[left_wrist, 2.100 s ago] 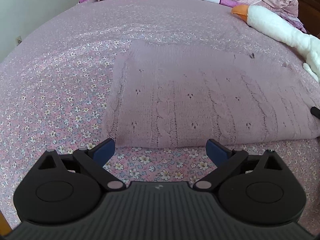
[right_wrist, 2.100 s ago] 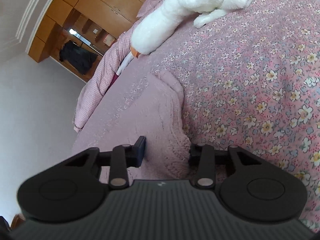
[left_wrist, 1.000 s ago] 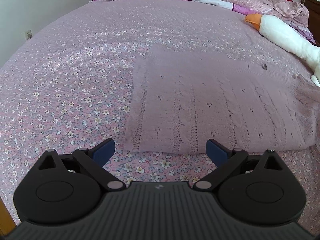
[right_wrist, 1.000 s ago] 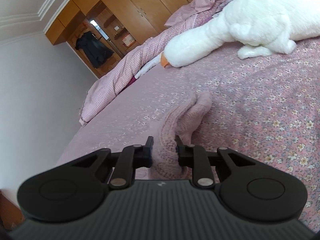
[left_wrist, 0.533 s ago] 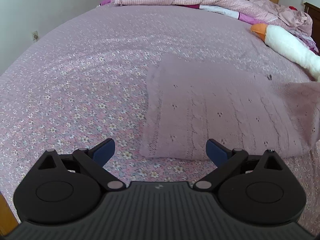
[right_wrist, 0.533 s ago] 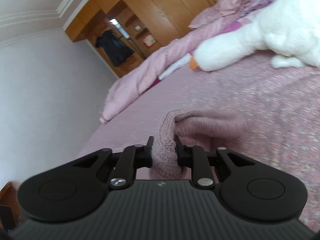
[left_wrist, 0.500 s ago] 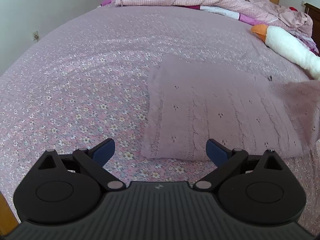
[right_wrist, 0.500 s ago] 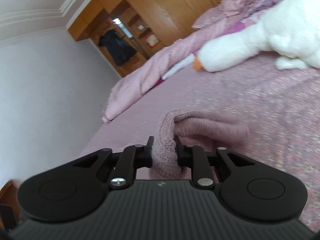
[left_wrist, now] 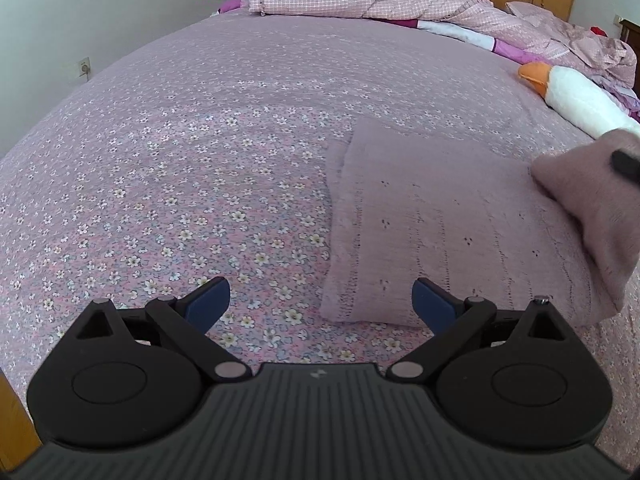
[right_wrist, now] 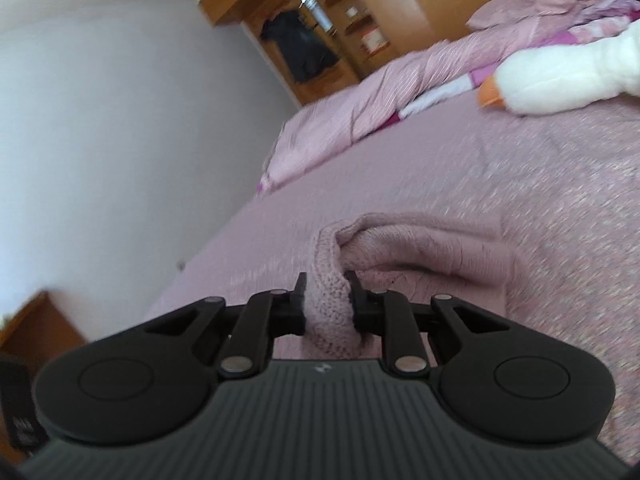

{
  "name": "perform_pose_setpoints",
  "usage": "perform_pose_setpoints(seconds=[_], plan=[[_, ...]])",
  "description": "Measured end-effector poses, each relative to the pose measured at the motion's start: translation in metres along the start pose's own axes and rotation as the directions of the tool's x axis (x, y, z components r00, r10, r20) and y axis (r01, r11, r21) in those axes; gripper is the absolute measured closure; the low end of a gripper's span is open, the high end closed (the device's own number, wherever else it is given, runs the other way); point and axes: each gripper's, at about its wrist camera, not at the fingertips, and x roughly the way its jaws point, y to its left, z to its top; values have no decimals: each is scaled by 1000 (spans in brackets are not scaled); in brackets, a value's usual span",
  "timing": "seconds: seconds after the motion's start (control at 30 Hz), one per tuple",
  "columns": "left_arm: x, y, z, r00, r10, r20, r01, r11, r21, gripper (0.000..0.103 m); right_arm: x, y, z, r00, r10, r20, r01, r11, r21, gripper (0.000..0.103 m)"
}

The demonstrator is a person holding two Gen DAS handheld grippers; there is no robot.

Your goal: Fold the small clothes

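A pink knitted garment (left_wrist: pixel 452 236) lies flat on the flowered bedspread (left_wrist: pixel 180 184), right of centre in the left wrist view. Its right end (left_wrist: pixel 592 200) is lifted and curls over toward the left, with a black fingertip of the right gripper (left_wrist: pixel 625 164) showing at the frame edge. My left gripper (left_wrist: pixel 320 300) is open just short of the garment's near left corner, empty. In the right wrist view my right gripper (right_wrist: pixel 325 300) is shut on a bunched edge of the pink knitted garment (right_wrist: pixel 420 252), raised above the bed.
A white plush goose (left_wrist: pixel 576 98) with an orange beak lies at the bed's right side, also the white plush goose (right_wrist: pixel 560 76) in the right wrist view. A crumpled pink checked quilt (left_wrist: pixel 360 0) runs along the bed's far end. A white wall stands left, wooden wardrobes (right_wrist: pixel 360 12) behind.
The right gripper closed on the garment's right end, lifted it and carried it leftward over the flat part. The left gripper drifted left, so the garment now sits further right in its view.
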Motion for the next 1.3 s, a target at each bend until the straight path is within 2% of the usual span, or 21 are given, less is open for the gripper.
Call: perform_pose_setpoints(seconds=[0.23,0.3,0.4,0.47,0.5,0.73,1.0,1.07,1.3], plan=[[5,3,-3,1000,7,-12,-7,1000,-7,2,30,13,-39,988,-37,-149,17,991,-136,81],[5,3,-3,1000,5,-14,-5,1000,-7,2,30,18,-47,987,-43,-153,17,986,-165,78],[4,0,-3,1000,-2,-11,1,1000,-4,2,23,25,-48,989,-42,-140,16,982,-186,63],[3,-2,-2,1000,-9,-6,9,1000,0,2,14,27,-47,991,-16,-135,-7,986,-169,47],[3,-3,-2,1000,-14,-3,14,1000,2,2,9,28,-47,992,-6,-127,-14,987,-162,45],[-5,-14,-1,998,-69,7,69,998,10,2,-24,20,-46,999,-23,-43,20,996,-89,43],[-15,-35,20,983,-181,34,180,983,27,2,-49,-10,-40,987,-158,29,158,987,8,42],[-15,-45,26,978,-204,35,202,978,52,2,-49,-18,-39,981,-192,33,191,981,33,37],[-4,-99,42,968,-250,32,239,951,197,2,-49,-41,-42,966,-258,30,254,962,101,36]])
